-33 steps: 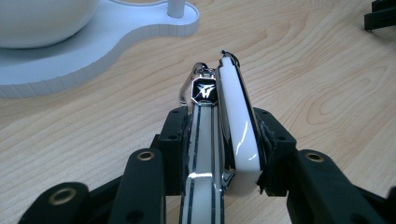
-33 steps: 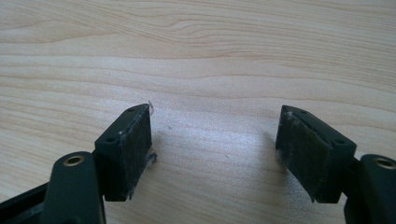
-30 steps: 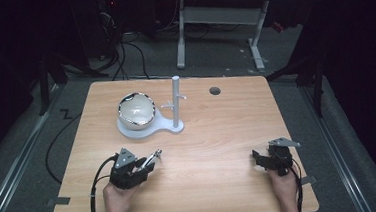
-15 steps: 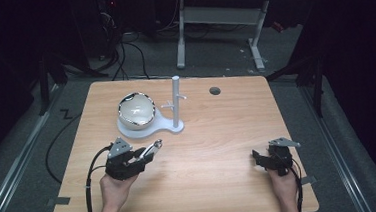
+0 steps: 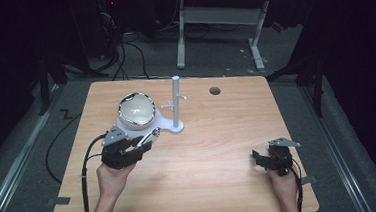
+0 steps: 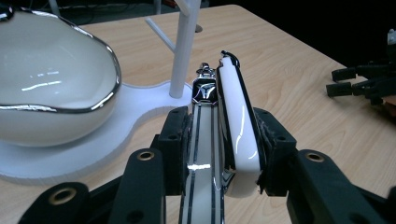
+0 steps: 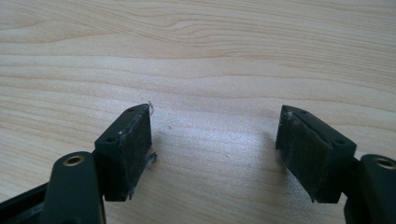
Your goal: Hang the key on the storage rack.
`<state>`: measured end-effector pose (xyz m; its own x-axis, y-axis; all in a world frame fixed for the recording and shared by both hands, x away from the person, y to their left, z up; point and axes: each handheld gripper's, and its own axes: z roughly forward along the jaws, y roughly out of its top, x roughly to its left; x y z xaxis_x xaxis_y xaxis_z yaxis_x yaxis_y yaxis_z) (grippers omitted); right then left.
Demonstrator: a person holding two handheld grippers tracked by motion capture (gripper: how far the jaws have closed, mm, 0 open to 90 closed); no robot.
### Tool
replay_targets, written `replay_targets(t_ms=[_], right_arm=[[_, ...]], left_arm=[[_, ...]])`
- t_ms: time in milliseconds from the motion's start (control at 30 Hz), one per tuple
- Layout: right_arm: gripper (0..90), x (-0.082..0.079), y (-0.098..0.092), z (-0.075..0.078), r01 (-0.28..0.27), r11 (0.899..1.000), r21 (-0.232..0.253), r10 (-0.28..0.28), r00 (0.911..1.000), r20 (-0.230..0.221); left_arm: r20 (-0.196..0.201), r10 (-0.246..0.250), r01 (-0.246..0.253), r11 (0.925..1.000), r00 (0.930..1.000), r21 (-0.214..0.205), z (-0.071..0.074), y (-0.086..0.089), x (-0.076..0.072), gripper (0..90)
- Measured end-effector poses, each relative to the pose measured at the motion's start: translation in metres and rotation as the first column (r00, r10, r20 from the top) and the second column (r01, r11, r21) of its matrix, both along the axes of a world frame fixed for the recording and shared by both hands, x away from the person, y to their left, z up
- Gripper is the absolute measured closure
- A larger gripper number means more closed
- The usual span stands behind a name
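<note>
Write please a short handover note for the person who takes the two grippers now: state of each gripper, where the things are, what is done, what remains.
Left gripper: jaws shut on a white bracelet with silver trim, held above the table near the white stand.
Right gripper: jaws open, holding nothing, near the table's right front.
White bowl sits on the stand's base.
Done: bracelet picked up.
Left: probably hanging it on a stand peg, or placing it in the bowl.

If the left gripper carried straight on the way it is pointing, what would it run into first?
Most likely the white stand: the left gripper, shut on a white bracelet, aims at its post and base just ahead. The bowl sits off to one side. Depth is hard to judge.
</note>
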<state>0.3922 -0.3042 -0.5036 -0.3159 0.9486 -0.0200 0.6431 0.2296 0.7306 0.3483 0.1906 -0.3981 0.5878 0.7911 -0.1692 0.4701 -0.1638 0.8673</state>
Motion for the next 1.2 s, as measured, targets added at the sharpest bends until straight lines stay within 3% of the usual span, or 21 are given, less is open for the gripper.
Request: replay_targets(t_ms=[167,367,833,1200], right_arm=[[27.1,0.000,0.000,0.000,0.000,1.000,0.000,0.000,1.0000,0.000],[27.1,0.000,0.000,0.000,-0.001,1.000,0.001,0.001,1.0000,0.000],[27.1,0.000,0.000,0.000,-0.001,1.000,0.000,0.001,1.0000,0.000],[27.1,0.000,0.000,0.000,-0.002,1.000,0.000,0.002,1.0000,0.000]], left_arm=[[0.006,0.013,-0.013,0.9999,0.9999,-0.005,0.008,0.003,0.010,60.8],[0.005,0.029,-0.028,0.9988,0.9996,-0.040,0.016,0.003,0.021,60.7],[0.005,0.053,-0.053,0.9984,0.9986,-0.020,0.030,-0.001,0.044,60.8],[-0.002,0.068,-0.068,0.9971,0.9977,-0.033,0.034,-0.004,0.054,60.7]])
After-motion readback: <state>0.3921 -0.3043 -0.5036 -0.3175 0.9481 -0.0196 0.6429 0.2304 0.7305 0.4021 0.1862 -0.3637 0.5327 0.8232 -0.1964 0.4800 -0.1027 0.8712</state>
